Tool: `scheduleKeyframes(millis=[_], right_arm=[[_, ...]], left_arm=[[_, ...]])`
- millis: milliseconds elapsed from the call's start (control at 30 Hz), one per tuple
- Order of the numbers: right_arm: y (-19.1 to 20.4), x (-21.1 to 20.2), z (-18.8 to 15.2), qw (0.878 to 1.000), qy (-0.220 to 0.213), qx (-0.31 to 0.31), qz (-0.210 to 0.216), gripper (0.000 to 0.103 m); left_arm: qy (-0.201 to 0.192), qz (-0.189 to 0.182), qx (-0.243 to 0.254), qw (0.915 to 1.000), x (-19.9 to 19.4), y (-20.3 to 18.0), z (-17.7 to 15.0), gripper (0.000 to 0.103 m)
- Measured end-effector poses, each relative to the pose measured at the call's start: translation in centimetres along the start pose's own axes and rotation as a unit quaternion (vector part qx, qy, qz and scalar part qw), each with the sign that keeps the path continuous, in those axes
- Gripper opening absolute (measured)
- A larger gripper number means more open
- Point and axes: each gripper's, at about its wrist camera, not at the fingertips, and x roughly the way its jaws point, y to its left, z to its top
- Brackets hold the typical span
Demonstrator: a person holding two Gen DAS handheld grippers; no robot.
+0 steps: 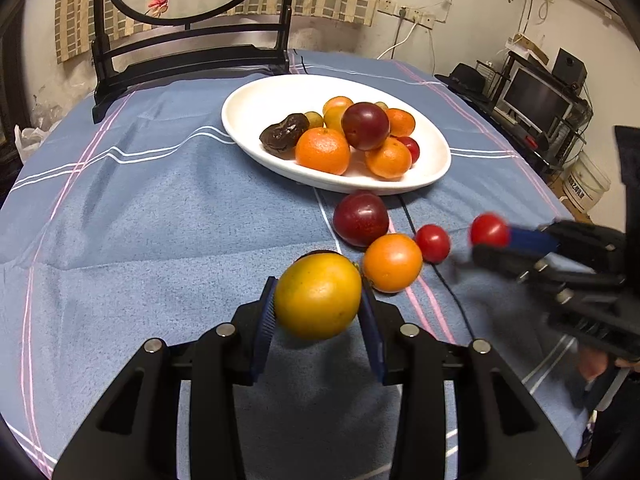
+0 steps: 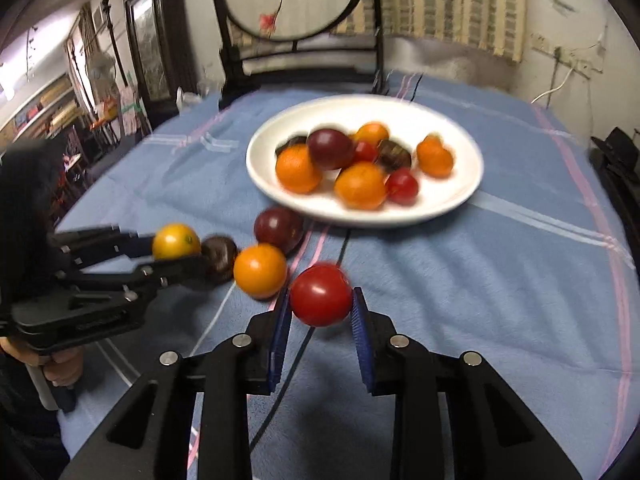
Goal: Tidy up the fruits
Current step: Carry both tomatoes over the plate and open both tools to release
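Both wrist cameras sit close behind their own tool, angled down across the tabletop (image 1: 160, 208) toward the white plate (image 1: 248, 96). Left views from the left, right from the right; both share the plate and loose fruits.

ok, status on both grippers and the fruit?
Left gripper shut on yellow-orange fruit. Right gripper shut on cherry tomato. Several fruits loose on the cloth short of the white plate. Path to plate open.

My left gripper (image 1: 318, 306) clamps a yellow fruit (image 1: 318, 295); right gripper (image 1: 490, 236) pinches a red tomato (image 1: 489, 230) beside it.
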Motion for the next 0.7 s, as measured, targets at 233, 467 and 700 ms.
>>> scheduleKeyframes(millis=[233, 467, 700], right_arm=[[-1.4, -3.3, 3.6, 0.997, -0.070, 0.002, -0.011, 0.030], [-2.1, -1.9, 6.8, 0.996, -0.092, 0.011, -0.011, 0.030], [-3.5, 2.1, 9.1, 0.996, -0.079, 0.029, -0.020, 0.030]], left_arm=[[-0.028, 0.014, 0.025, 0.9992, -2.7, -0.5, 3.7, 0.038], [-0.051, 0.023, 0.030, 0.9980, -2.0, -1.1, 9.2, 0.038], [-0.031, 0.034, 0.015, 0.9988, 2.3, -0.8, 12.8, 0.038]])
